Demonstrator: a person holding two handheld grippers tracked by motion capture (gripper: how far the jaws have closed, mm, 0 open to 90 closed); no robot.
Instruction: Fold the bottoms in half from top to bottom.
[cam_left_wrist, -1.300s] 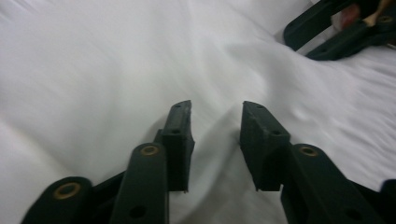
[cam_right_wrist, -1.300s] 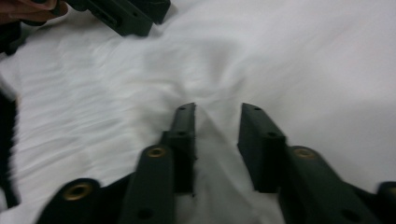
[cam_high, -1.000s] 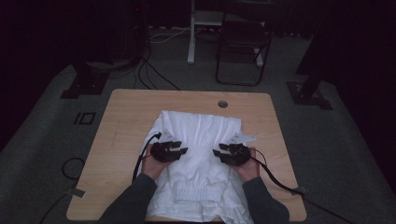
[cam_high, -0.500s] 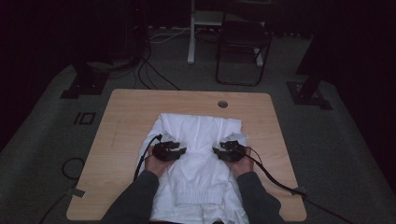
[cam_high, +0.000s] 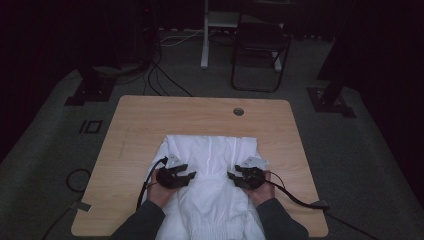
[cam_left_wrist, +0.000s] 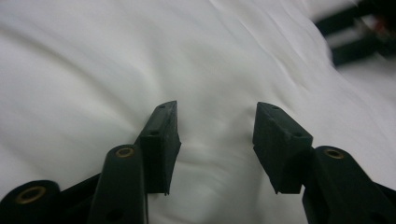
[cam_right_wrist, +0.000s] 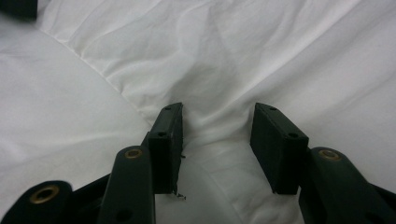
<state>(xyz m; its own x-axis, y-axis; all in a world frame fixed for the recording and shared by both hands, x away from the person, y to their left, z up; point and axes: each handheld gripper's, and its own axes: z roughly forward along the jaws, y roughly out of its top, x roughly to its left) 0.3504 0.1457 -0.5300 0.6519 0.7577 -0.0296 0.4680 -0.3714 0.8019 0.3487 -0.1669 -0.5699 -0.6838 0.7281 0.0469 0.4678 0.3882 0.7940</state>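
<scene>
**Both grippers down on the white garment, jaws apart**

White garment (cam_high: 210, 170) lies spread on the near half of the wooden table (cam_high: 150, 125), w/ its near part running off the table edge toward the person. Cloth is creased, a raised fold runs up the middle.

Left gripper (cam_high: 189, 175) sits on the garment's left side, held in the left hand (cam_high: 162, 187), pointing inward toward centre. In the left gripper view its jaws stand apart, tips resting on the fabric w/ a low bulge of cloth between them; pads not pressing on it. Jaws have just been opening – released.

Right gripper (cam_high: 233, 176) sits on the garment's right side, in the right hand (cam_high: 262, 190), pointing inward too. In the right gripper view its jaws are apart, a ridge of wrinkled cloth rising between the pads; no clamp visible, so also released.

The 2 grippers face each other across the middle fold, near but apart. Cables trail off both toward the table's near edge
</scene>
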